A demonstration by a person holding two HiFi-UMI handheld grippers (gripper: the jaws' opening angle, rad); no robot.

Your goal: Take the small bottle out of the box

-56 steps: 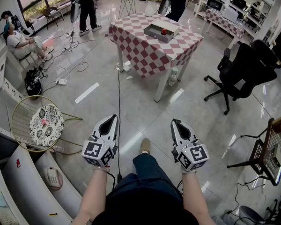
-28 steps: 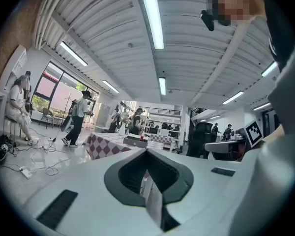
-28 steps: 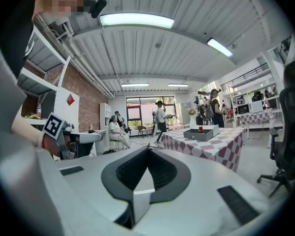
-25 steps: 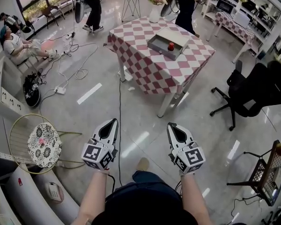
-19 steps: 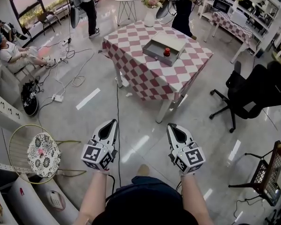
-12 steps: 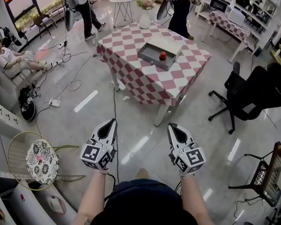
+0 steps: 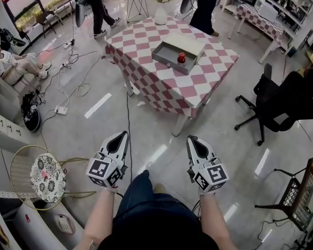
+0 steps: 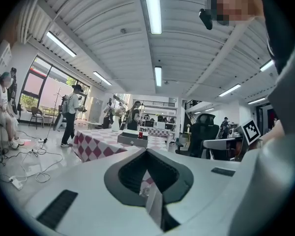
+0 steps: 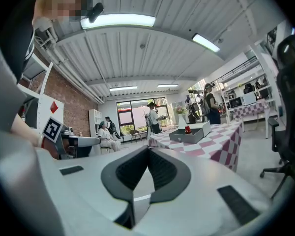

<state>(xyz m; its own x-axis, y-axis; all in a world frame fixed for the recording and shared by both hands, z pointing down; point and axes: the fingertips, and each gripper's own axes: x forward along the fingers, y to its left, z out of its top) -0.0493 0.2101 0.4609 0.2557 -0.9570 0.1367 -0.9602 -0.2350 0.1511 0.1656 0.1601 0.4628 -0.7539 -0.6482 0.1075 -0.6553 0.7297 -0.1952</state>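
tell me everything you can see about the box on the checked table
The box is shallow, rectangular and grey, open at the top; its material is unclear from this far. It sits flat near the middle of the red-and-white checked table. A pale flat panel, likely its lid, lies along its far side. A small bottle with a red top stands upright inside, toward the right end. Nothing else touches it.

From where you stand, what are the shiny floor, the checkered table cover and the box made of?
Floor: probably polished tile or stone; glossy, with seams and light reflections.
Table cover: cloth, matte; it hangs in soft folds over the edges.
Box: grey, dull, maybe cardboard or plastic; too far to tell.
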